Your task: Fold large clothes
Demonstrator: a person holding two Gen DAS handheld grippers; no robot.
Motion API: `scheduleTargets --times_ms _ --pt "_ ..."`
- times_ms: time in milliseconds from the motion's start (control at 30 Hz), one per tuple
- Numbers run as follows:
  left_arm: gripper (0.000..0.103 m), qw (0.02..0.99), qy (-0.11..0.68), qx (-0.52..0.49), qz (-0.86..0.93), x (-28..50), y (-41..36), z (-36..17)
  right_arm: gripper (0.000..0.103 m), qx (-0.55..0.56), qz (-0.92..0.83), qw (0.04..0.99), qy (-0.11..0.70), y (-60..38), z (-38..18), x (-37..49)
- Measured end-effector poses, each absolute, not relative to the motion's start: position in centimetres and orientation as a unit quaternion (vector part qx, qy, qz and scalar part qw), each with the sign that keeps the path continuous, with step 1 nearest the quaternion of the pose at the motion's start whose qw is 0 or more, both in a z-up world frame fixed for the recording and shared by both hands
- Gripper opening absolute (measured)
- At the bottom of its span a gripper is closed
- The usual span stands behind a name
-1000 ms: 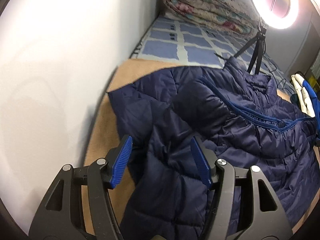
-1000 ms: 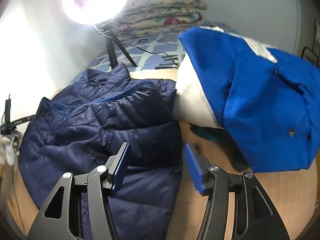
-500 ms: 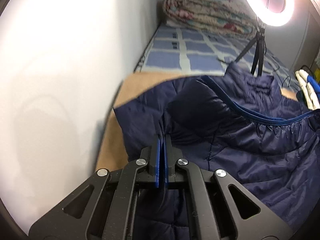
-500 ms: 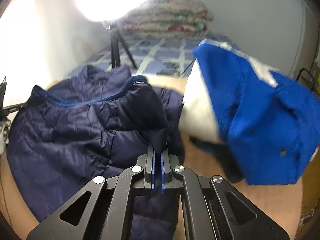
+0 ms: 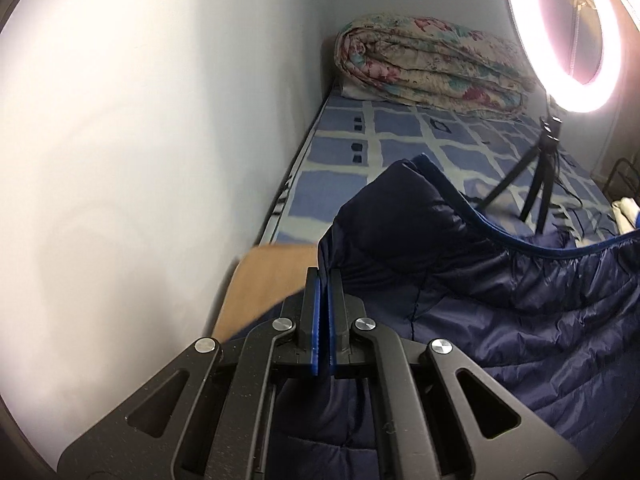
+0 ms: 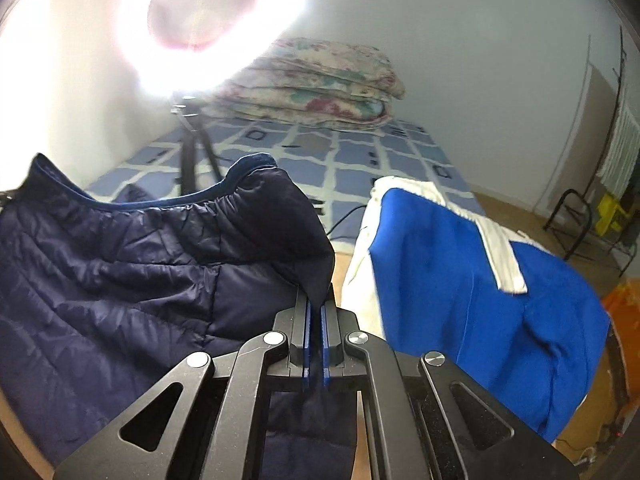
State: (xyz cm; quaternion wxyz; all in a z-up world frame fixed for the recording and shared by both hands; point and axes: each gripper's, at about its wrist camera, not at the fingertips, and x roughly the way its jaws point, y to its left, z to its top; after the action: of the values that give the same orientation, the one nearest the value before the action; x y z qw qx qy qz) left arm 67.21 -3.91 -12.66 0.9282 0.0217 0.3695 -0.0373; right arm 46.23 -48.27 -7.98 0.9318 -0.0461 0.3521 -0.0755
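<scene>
Both grippers pinching navy jacket (image 5: pixel 500 320), blue garment (image 6: pixel 460 300) (right view only)

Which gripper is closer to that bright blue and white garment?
Right. The right gripper, clamped on the navy jacket, sits just beside the blue and white garment; the left gripper grips the jacket's far side.

Each tool (image 5: pixel 323 280) (image 6: pixel 316 300) has black linkage arms, silver screws, blue pads.

Left gripper (image 5: pixel 323 280) and right gripper (image 6: pixel 316 300): jaws open a second ago, now clamped on opposite corners of the navy quilted jacket (image 6: pixel 140 264), its hem raised off the tan surface (image 5: pixel 272 272)
</scene>
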Motion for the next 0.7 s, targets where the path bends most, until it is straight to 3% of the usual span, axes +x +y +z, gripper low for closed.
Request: scheduleTargets --times_ms 467,567,633,700 --pt "0.002 0.912 0.407 0.055 -0.012 74.2 -6.5 -20.3 0.002 -0.137 -0.147 0.899 0.389 -48.4 -13.6 51.7" --pt "0.01 0.908 0.415 0.052 -0.004 74.5 -6.3 -20.6 0.002 -0.161 -0.152 0.89 0.398 -47.7 -14.6 52.1" --pt "0.025 0.911 0.409 0.048 0.004 74.1 -6.2 -19.6 0.002 -0.17 -0.153 0.885 0.406 -47.3 -14.7 52.1" --pt "0.029 0.919 0.393 0.036 -0.004 73.0 -6.0 -17.9 0.004 -0.167 -0.155 0.884 0.408 -47.3 -14.5 52.2"
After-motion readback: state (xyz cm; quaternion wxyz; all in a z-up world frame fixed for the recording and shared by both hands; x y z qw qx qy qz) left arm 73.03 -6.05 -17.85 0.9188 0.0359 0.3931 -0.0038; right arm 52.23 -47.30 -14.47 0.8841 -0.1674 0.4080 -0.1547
